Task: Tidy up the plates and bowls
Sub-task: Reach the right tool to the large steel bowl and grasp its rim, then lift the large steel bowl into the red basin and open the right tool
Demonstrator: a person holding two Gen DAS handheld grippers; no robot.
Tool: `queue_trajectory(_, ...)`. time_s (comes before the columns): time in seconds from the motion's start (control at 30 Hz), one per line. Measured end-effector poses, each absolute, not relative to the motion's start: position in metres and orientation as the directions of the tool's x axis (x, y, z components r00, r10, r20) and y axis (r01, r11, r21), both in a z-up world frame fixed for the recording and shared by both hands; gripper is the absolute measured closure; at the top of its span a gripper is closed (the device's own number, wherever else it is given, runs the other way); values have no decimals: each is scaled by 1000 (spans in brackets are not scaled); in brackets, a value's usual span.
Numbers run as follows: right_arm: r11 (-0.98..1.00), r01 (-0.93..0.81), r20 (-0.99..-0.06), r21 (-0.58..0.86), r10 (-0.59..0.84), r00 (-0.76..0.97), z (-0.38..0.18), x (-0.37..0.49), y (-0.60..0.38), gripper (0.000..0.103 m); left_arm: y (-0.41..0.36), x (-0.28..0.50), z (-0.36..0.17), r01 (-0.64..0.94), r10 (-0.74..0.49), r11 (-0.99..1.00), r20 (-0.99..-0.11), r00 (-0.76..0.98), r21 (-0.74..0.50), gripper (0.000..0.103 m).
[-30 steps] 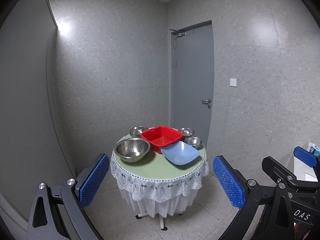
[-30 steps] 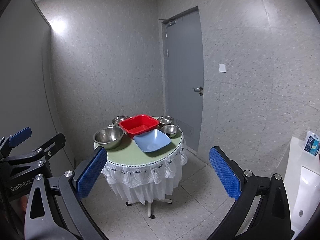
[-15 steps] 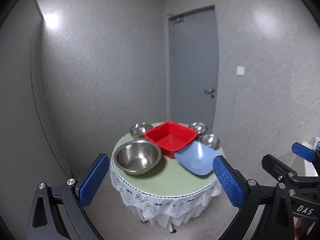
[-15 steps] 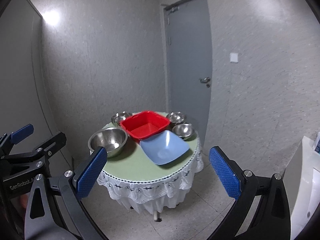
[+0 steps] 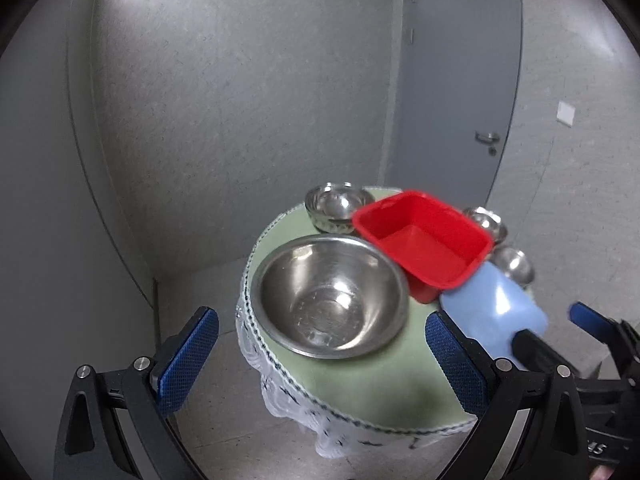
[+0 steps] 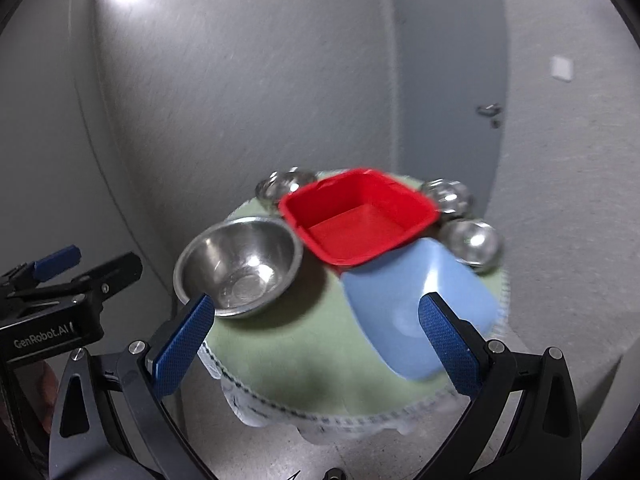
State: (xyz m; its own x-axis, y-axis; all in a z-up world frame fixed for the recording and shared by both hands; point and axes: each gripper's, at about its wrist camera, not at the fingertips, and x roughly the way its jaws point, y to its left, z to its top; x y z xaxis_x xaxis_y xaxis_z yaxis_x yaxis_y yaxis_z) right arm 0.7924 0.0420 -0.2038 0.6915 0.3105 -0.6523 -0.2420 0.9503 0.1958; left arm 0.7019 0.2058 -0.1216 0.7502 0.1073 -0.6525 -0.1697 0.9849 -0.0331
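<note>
A small round table (image 5: 384,376) with a green cloth holds a large steel bowl (image 5: 332,296), a red square bowl (image 5: 424,240), a light blue square plate (image 5: 496,312) and three small steel bowls (image 5: 334,206). My left gripper (image 5: 320,360) is open and empty, just short of the large steel bowl. In the right wrist view my right gripper (image 6: 316,332) is open and empty in front of the table (image 6: 288,364), with the blue plate (image 6: 404,304) behind its right finger, the large steel bowl (image 6: 240,264) near its left finger and the red bowl (image 6: 360,216) beyond.
A grey door (image 5: 452,80) stands behind the table in the room's corner. Grey walls close in on the left and back. A white lace skirt (image 5: 288,404) hangs from the table edge over a tiled floor (image 5: 208,292). The other gripper's body (image 6: 56,304) shows at the left.
Both grippers have moved forward and closer to the table over the last second, and now look down on it. The dishes have not moved. Both jaws stay open.
</note>
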Motion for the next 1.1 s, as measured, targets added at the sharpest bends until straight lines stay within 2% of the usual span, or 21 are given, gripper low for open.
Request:
queue_trajectory(0.33,917,-268,-778,297,395,488,-278,886,103,0,273,834,-194,-204,125,979,-769,627,-8,3)
queue_trajectory(0.47,942,-211,-824,263,333,458,-304,909,129,3,303,890,-228,-142,79,990,-813,577,-4,8)
queue_trajectory(0.53,953,-158,-846,259,302,440,-318,918,137,10,315,920,-246,-87,55,996,-836,546,8,22)
queue_trajectory(0.57,955,-142,-852,260,297,431,-323,922,138,15,320,934,-255,-56,31,998,-849,527,2,25)
queue_trajectory(0.63,961,-99,-867,257,274,416,-335,928,143,24,327,957,-273,7,-16,1000,-871,491,-14,40)
queue_trajectory(0.7,959,-59,-875,278,278,397,-344,930,144,41,329,971,-289,71,-53,997,-889,455,-23,54)
queue_trajectory(0.73,956,-35,-881,290,281,381,-350,932,145,47,330,978,-297,105,-79,994,-897,435,-36,62)
queue_trajectory(0.77,953,-20,-882,302,287,373,-353,932,145,59,332,977,-300,132,-99,990,-902,421,-47,67)
queue_trajectory(0.8,950,-9,-884,311,293,366,-356,933,146,70,332,980,-305,162,-120,985,-905,409,-57,77)
queue_trajectory(0.83,945,1,-884,327,306,353,-360,934,146,74,331,981,-308,186,-136,980,-904,404,-64,87)
queue_trajectory(1.0,952,11,-896,307,286,339,-361,932,150,83,338,994,-314,240,-145,970,-894,424,-44,89)
queue_trajectory(1.1,950,-6,-895,311,295,333,-352,925,158,83,349,993,-307,257,-163,965,-883,441,-50,90)
